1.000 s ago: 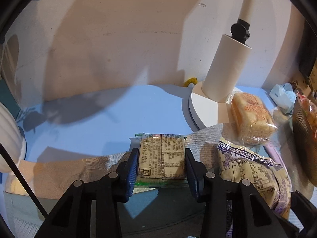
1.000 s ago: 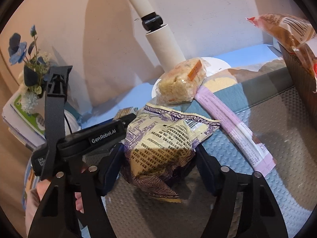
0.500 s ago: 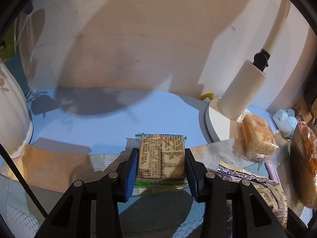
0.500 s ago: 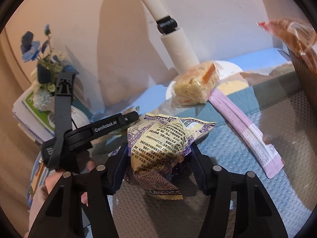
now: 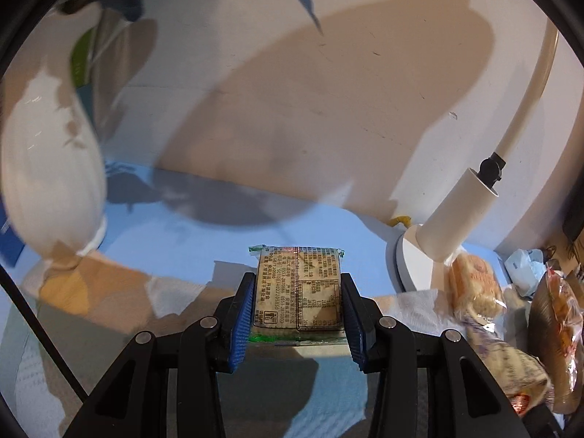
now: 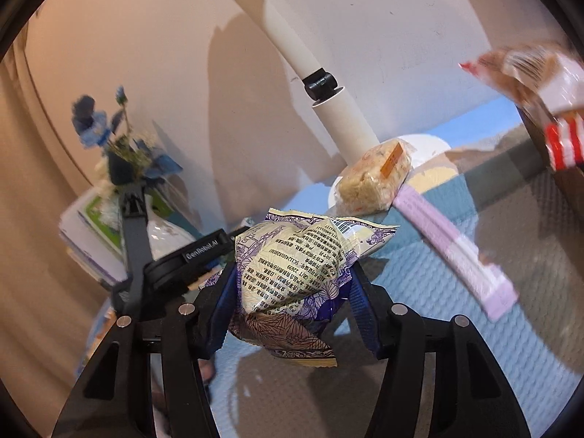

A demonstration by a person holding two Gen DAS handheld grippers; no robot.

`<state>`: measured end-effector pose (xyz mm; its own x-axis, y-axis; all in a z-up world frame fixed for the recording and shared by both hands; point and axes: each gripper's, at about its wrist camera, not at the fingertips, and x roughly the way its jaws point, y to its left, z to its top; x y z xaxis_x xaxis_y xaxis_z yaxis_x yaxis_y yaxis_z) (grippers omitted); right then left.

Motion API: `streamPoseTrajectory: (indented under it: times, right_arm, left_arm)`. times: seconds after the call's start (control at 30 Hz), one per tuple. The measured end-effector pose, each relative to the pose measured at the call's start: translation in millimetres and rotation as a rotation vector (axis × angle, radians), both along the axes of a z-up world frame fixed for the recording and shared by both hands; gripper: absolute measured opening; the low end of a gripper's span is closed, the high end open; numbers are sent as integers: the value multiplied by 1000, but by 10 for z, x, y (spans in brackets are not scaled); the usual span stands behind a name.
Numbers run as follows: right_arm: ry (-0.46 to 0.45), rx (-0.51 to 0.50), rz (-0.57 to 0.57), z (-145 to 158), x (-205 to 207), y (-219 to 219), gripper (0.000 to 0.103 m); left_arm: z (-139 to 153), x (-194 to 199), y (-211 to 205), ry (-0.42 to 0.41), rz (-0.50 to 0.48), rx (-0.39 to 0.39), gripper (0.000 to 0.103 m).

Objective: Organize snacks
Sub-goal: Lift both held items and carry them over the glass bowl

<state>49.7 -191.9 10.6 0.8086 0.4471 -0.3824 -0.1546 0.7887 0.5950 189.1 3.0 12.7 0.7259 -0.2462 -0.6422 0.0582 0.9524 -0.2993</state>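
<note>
My left gripper (image 5: 297, 294) is shut on a flat beige cracker packet (image 5: 298, 288) with printed text, held above the table. My right gripper (image 6: 292, 284) is shut on a crumpled purple-and-cream snack bag (image 6: 292, 273), lifted off the mat; the bag also shows at the lower right of the left wrist view (image 5: 507, 365). A clear-wrapped rice cake (image 6: 376, 180) leans on the lamp base, also in the left wrist view (image 5: 474, 284). A long lilac bar (image 6: 452, 252) lies on the mat. The left gripper's body (image 6: 197, 255) shows left of the bag.
A white lamp post (image 5: 460, 215) on a round base (image 5: 408, 259) stands at the back right. A white vase (image 5: 51, 182) with blue flowers (image 6: 95, 127) stands left. A brown basket (image 5: 547, 335) holds a red-and-clear snack pack (image 6: 529, 76). Books (image 6: 95, 233) lie far left.
Both grippers rose with their packets. The left one swung left toward the vase. The right gripper closed tighter on the purple bag and lifted it off the mat.
</note>
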Motion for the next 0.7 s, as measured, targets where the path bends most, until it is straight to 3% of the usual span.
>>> streamPoseTrajectory:
  times: [0.27, 0.37, 0.4, 0.47, 0.7]
  right_arm:
    - [-3, 59, 53, -9, -441, -16, 57]
    - [5, 119, 89, -33, -560, -80, 57]
    - [16, 180, 141, -51, -581, -119, 57]
    - [4, 254, 176, -30, -654, -179, 57]
    - [-124, 275, 125, 487, -935, -614, 57]
  left_arm:
    - [-46, -449, 29, 39, -3, 41, 43]
    - [-8, -611, 10, 39, 1, 81, 43]
    - [24, -658, 4, 32, -3, 85, 43]
    - [153, -763, -40, 6, -24, 70, 43]
    - [847, -822, -605, -82, -127, 118, 43]
